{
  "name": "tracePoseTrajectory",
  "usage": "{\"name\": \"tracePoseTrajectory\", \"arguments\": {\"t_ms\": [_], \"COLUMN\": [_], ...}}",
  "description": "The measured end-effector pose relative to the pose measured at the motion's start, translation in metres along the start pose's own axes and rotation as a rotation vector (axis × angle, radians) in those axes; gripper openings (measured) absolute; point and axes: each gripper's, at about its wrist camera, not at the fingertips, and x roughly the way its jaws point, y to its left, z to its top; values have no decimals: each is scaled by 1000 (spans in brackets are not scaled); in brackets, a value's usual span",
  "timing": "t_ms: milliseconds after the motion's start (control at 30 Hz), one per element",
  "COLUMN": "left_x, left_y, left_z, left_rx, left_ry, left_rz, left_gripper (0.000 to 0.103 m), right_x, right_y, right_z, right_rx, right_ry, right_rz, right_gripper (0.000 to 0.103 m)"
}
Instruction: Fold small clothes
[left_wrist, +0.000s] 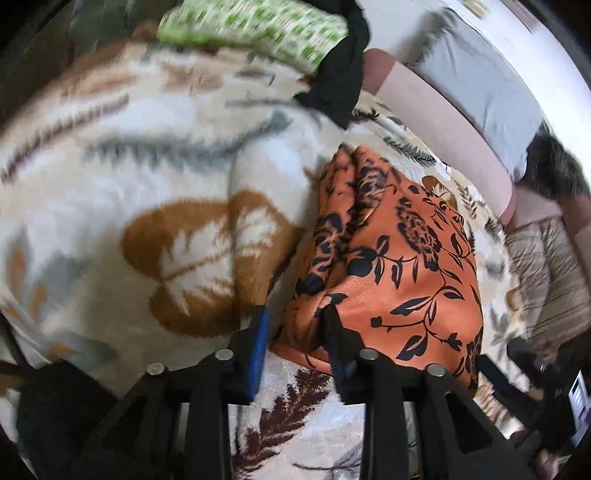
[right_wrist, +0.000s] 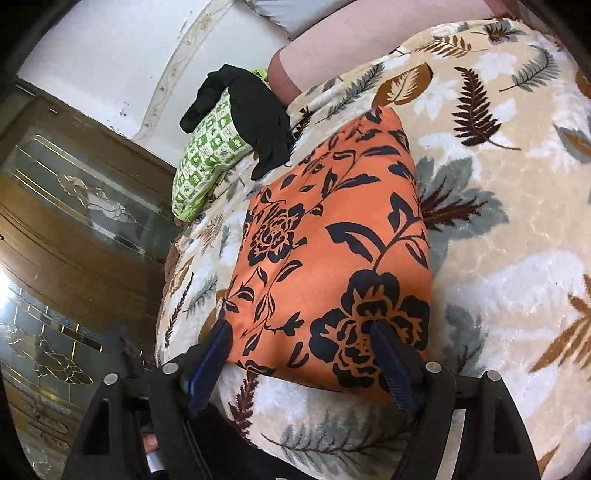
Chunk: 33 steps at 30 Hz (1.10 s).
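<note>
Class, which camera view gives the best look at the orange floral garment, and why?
The right wrist view: the orange floral garment lies sharp and nearly whole on the leaf-print blanket. The left wrist view shows it bunched at one side, its near edge partly hidden by the left claw.

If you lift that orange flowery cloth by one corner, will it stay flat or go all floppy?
Probably floppy: the orange flowery cloth already bunches into soft folds near the left gripper. It looks thin and smooth, so it may slide a little. It likely weighs little, lying puffed up on the leaf-print blanket.
</note>
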Motion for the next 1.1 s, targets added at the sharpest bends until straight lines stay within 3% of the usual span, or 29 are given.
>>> {"name": "tracePoseTrajectory", "arguments": {"t_ms": [67,133,200,267,367,433,467,533,567,600,700,767,800,833,867,933,967,1100], "left_x": [-14,-26,-28,-18,14,53,67,72,69,68,68,67,70,70,67,70,70,71], "left_y": [-14,-35,-56,-74,-88,-85,-78,-65,-64,-63,-62,-60,-64,-65,-64,-62,-61,-57], "left_z": [6,12,19,25,33,33,32,29,29,29,26,25,26,24,24,27,28,27], "left_rx": [55,146,233,314,378,413,409,369,365,366,373,368,366,365,366,351,346,342], "left_ry": [-49,-115,-162,-170,-136,-46,5,1,0,-3,-10,-12,-7,-7,-14,-11,-9,-14], "left_rz": [11,21,10,-3,50,180,201,178,178,183,179,174,170,174,173,163,157,144], "left_gripper": [41,57,64,64,64,64,64,69,69,69,69,69,70,70,70,70,70,70], "right_x": [-4,-12,-18,-21,-19,-9,1,19,35,44,35,27,32,44,49,35,28,23], "right_y": [-3,-7,-13,-25,-46,-61,-70,-84,-89,-90,-66,-54,-54,-59,-67,-71,-70,-79], "right_z": [4,9,14,21,35,45,49,50,48,44,45,46,43,37,33,40,44,71], "right_rx": [11,23,40,73,134,189,236,307,335,356,251,195,160,124,145,231,239,278], "right_ry": [-16,-43,-58,-66,-63,-24,17,81,155,197,159,126,145,198,225,180,149,66], "right_rz": [8,14,18,9,2,43,88,124,144,156,123,85,26,-60,-48,70,106,149], "right_gripper": [80,80,80,81,81,81,81,81,81,70,42,39,39,39,41,58,73,78]}}
